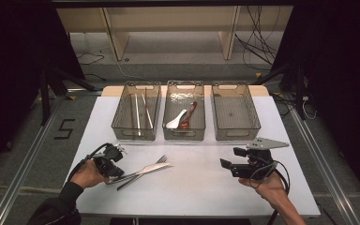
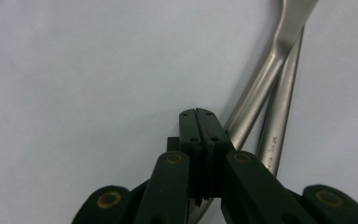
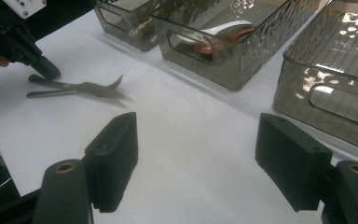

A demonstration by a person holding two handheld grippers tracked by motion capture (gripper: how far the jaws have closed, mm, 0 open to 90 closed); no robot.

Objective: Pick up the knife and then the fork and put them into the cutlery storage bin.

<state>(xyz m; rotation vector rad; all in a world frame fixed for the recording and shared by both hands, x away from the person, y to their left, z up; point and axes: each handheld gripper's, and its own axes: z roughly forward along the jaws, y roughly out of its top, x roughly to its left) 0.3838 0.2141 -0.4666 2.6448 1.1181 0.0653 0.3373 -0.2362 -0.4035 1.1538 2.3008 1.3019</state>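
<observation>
Left claw point(image 1: 116, 172) is sitting low on the white table point(image 1: 206, 187), near its left front corner. Its jaws are pressed together, tips touching, nothing between them. In the left gripper view the closed tips are resting just beside the handle ends of the two utensils, not pinching either one.

The fork point(image 1: 145, 169) and the knife point(image 1: 143, 174) are lying flat on the table, handles crossing near the left claw and heads pointing right and toward the bins. In the left gripper view the two steel handles point(image 2: 265, 107) are running side by side, one lying over the other.

Right claw point(image 1: 226, 165) is hovering over the right front part of the table, well apart from the cutlery. Its jaws are spread wide and holding nothing; the right gripper view is showing bare table between them.

Three clear bins are standing in a row at the back of the table. The left bin point(image 1: 136, 111) is holding chopsticks point(image 1: 140, 110), the middle bin point(image 1: 183, 110) is holding a white spoon point(image 1: 176, 120) and a red spoon point(image 1: 189, 115), and the right bin point(image 1: 235, 111) is sitting beside them.
</observation>
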